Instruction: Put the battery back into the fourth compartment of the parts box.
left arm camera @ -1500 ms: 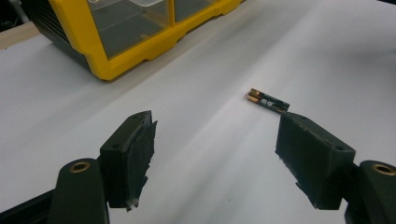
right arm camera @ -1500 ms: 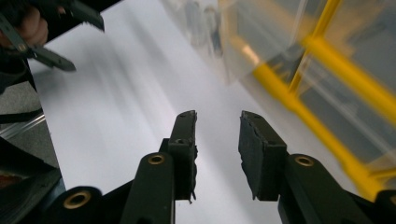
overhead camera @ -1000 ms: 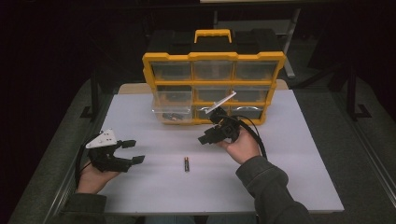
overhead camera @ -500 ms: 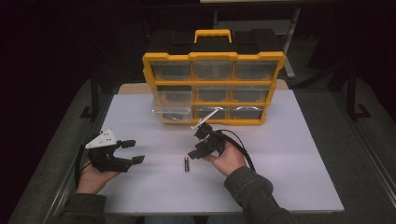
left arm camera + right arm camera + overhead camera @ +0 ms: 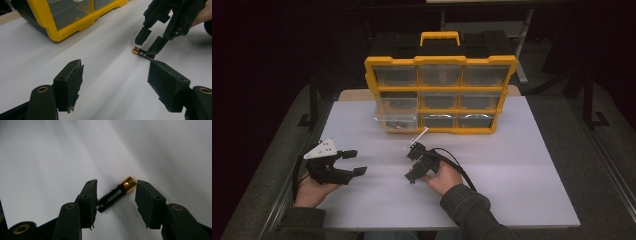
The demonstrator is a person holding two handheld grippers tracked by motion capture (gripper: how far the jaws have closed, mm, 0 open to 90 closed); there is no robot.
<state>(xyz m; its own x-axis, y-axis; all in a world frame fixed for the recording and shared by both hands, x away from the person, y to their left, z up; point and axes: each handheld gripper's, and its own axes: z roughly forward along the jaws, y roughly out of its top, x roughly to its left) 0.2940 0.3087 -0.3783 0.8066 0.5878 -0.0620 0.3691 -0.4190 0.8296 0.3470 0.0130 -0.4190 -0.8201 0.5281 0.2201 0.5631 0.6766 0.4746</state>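
A black battery with a copper-coloured end [image 5: 116, 195] lies flat on the white table, seen too in the left gripper view as the battery [image 5: 142, 53]. My right gripper [image 5: 116, 183] is lowered over it, one jaw at each end. The jaws stand apart and the pads do not clearly press on it. From above, the right gripper [image 5: 411, 166] sits mid-table, tilted down. My left gripper [image 5: 357, 162] rests in a hand at the table's left. The left gripper [image 5: 115, 67] is wide open with nothing between its jaws, pointed toward the right gripper [image 5: 147, 46].
A yellow drawer organizer [image 5: 439, 62] with clear drawers stands at the back of the white table [image 5: 522, 165]. Its lower-left drawer [image 5: 397, 120] is pulled out, with small dark parts inside. Cables trail from both grippers. Dark floor surrounds the table.
My right gripper has come away from the organizer, toward the person and down, onto the battery. From above, the battery is now covered by it. The left gripper has stayed put.
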